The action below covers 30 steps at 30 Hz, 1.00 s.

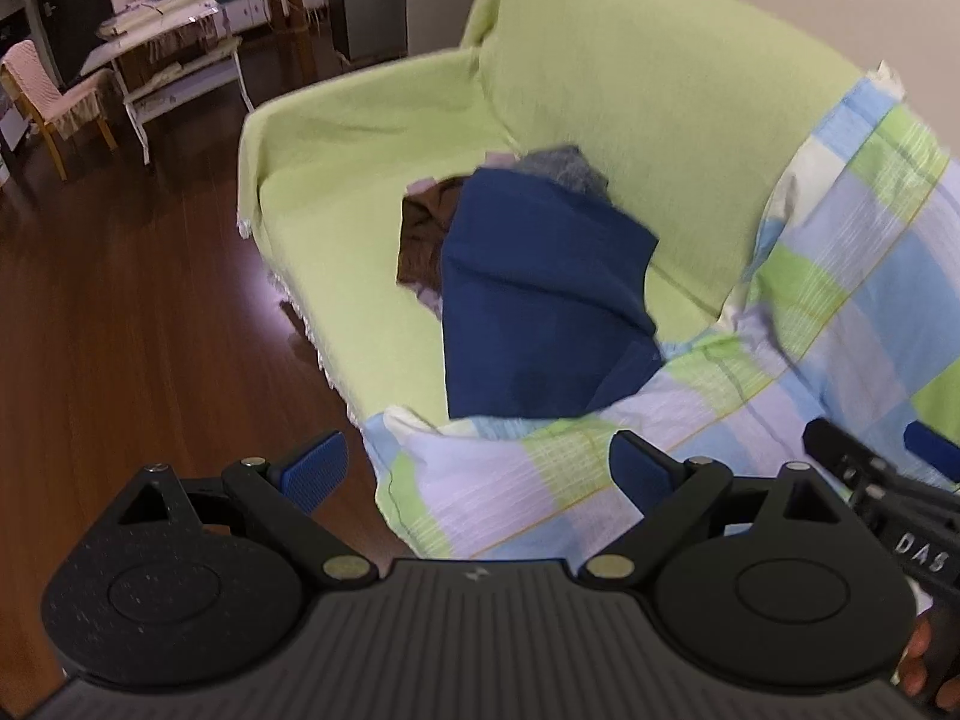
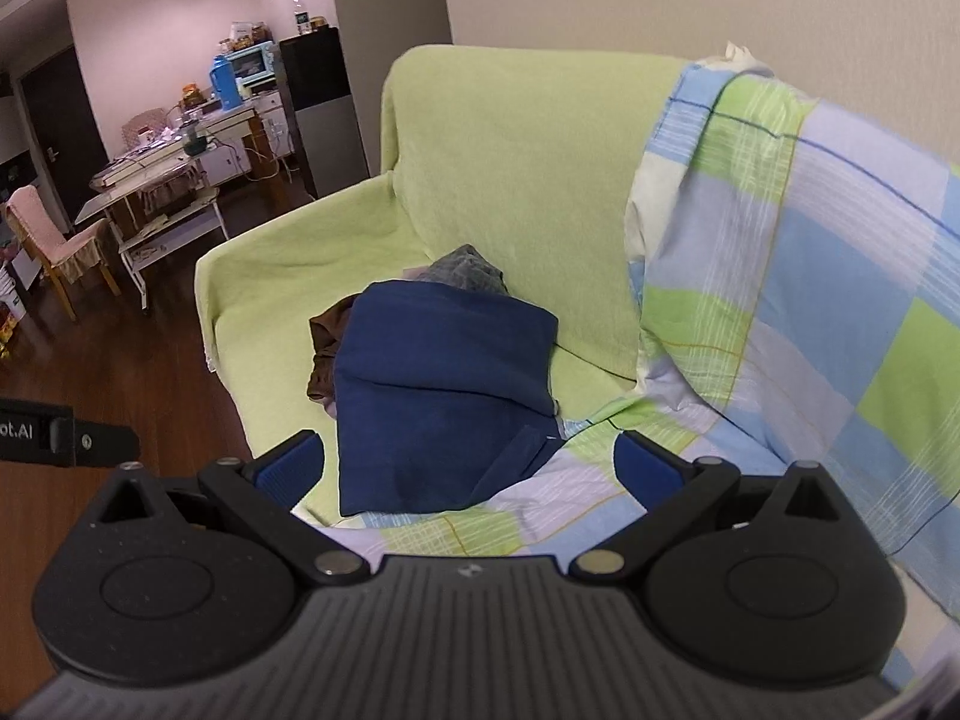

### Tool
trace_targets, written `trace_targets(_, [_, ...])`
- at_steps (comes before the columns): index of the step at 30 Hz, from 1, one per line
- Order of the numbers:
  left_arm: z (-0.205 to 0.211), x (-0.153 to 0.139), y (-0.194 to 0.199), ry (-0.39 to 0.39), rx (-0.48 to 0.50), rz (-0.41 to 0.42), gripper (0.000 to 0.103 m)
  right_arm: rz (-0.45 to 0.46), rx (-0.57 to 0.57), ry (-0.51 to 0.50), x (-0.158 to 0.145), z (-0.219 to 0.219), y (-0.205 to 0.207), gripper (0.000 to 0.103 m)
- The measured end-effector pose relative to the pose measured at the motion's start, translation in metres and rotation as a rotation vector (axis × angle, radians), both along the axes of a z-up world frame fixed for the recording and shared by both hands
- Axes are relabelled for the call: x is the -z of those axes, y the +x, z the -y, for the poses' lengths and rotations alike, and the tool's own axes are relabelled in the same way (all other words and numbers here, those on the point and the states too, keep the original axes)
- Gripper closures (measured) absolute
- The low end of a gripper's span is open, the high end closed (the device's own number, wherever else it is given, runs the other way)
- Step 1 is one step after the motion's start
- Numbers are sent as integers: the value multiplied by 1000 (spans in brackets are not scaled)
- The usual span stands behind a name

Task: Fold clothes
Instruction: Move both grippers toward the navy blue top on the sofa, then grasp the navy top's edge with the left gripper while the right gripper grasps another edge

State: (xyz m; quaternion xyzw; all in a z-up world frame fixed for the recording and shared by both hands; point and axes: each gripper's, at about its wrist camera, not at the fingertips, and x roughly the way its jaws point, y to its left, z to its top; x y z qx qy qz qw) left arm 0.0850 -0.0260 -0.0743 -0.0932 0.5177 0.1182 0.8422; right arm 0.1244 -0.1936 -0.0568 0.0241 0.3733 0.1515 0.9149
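Observation:
A folded navy blue garment (image 1: 540,294) lies on the green-covered sofa (image 1: 360,168), over a brown garment (image 1: 426,228) and a grey one (image 1: 564,168). It also shows in the right wrist view (image 2: 444,390), with the brown (image 2: 327,348) and grey (image 2: 468,270) pieces behind it. My left gripper (image 1: 480,474) is open and empty, above the sofa's front edge, short of the navy garment. My right gripper (image 2: 468,468) is open and empty, just before the navy garment's near edge. The right gripper's body shows in the left wrist view (image 1: 882,480).
A blue, green and lilac checked sheet (image 2: 810,300) drapes over the sofa's right side and front (image 1: 540,480). Dark wooden floor (image 1: 150,330) lies left. A white table (image 2: 162,180) and a chair (image 2: 54,240) stand far left by a counter.

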Motion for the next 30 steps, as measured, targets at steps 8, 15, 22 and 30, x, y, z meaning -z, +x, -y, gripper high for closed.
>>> trace_targets(8, [-8,83,81,-81,204,-267,2,-190,80,1,64,-16,28,1])
trace_targets(15, [-18,162,158,-52,457,-360,2,-498,275,89,171,-32,72,1])
trace_targets(22, [7,204,292,206,920,-117,4,-522,507,240,257,-74,103,1])
trace_targets(30, [61,245,430,411,1349,118,15,-388,674,353,302,-102,154,1])
